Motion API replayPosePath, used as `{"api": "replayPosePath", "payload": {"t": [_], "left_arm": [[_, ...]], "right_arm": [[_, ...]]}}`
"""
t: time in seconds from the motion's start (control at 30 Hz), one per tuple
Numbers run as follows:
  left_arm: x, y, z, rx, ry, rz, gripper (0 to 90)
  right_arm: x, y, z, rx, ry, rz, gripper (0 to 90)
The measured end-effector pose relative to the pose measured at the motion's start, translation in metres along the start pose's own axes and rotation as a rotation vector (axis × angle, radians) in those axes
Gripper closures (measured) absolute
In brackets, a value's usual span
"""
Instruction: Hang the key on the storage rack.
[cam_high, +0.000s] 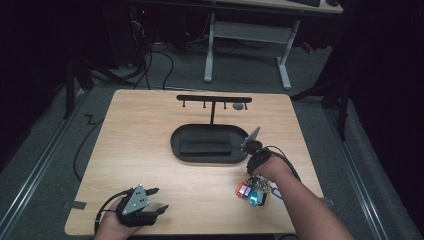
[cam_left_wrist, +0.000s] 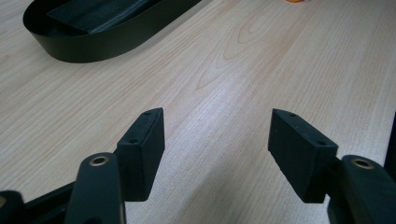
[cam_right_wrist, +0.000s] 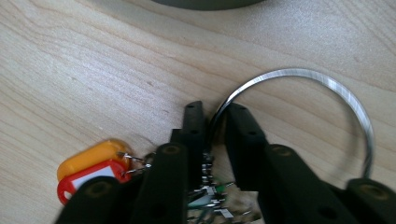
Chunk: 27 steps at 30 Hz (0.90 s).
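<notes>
The right gripper (cam_right_wrist: 212, 116) has its two black jaws nearly together around the rim of a large, thin, silver metal key ring (cam_right_wrist: 327, 86). In the right gripper view the ring's wire passes into the narrow gap between the jaw tips at centre frame, and the rest of the hoop arcs away to the right, lying flat on the pale wood-grain worktop (cam_right_wrist: 93, 60). The jaws look closed on the wire, taking the ring edge-on — probably because a flat hoop gives nothing else to hold.

Plastic key tags hang from the same bunch: an orange tag (cam_right_wrist: 91, 156) and a red tag with a white label (cam_right_wrist: 86, 179) sit at the lower left of that view, beside the jaws. In the high view the bunch of tags (cam_high: 252, 192) lies at lower right, just under the person's right forearm, with red and blue ones showing.

Above it, at centre frame, stands a black T-shaped hook stand (cam_high: 214, 99) rising from a black oval tray (cam_high: 175, 142); one small grey object hangs near the right end of the bar. The ring is near the tray's right edge, so I judge the aim is to lift the bunch onto a hook.

The left gripper (cam_high: 150, 200) rests at the lower left of the high view, well apart from the keys. Its jaws stand wide open with nothing between them — bare worktop shows in the gap in the left gripper view — so it seems parked out of the way.
</notes>
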<state>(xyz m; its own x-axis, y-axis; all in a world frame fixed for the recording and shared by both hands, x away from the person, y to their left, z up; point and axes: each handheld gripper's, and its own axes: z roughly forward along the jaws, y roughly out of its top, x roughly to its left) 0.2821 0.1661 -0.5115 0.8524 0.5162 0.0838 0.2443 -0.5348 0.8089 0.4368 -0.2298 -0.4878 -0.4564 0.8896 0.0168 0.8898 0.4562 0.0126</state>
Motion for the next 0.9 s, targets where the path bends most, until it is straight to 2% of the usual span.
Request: {"api": "replayPosePath", "payload": {"t": [0.07,0.1,0.17,0.23,0.3,0.43,0.47,0.5,0.67,0.9], "left_arm": [[0.000,0.000,0.000,0.001,0.003,0.002,36.9],[0.000,0.000,-0.001,-0.002,0.005,0.004,36.9],[0.000,0.000,-0.001,-0.002,0.004,0.005,36.9],[0.000,0.000,0.000,0.003,0.003,0.007,36.9],[0.000,0.000,0.001,0.003,0.002,0.009,36.9],[-0.001,0.001,0.002,0.008,0.004,0.023,36.9],[-0.001,0.001,0.002,0.008,0.005,0.024,36.9],[-0.001,0.001,0.002,0.011,0.007,0.026,36.9],[0.001,0.000,-0.001,-0.009,0.029,0.000,36.9],[0.005,-0.003,-0.003,-0.024,0.057,-0.047,35.7]], "right_arm": [[0.001,0.000,0.000,0.009,0.002,-0.003,84.3],[0.002,0.000,0.000,0.014,0.004,-0.021,86.4],[0.001,0.000,0.000,0.019,0.010,-0.020,86.7],[0.003,-0.001,-0.001,0.018,-0.005,-0.045,86.7],[0.005,-0.002,-0.006,0.006,0.013,-0.058,86.7],[0.009,-0.008,-0.022,-0.021,0.003,-0.100,86.7],[0.011,-0.010,-0.028,-0.026,0.003,-0.092,86.8],[0.012,-0.012,-0.033,-0.036,-0.003,-0.113,86.8],[0.017,-0.024,-0.053,-0.065,-0.019,-0.156,87.2],[0.020,-0.038,-0.079,-0.097,-0.035,-0.187,87.9]]}}
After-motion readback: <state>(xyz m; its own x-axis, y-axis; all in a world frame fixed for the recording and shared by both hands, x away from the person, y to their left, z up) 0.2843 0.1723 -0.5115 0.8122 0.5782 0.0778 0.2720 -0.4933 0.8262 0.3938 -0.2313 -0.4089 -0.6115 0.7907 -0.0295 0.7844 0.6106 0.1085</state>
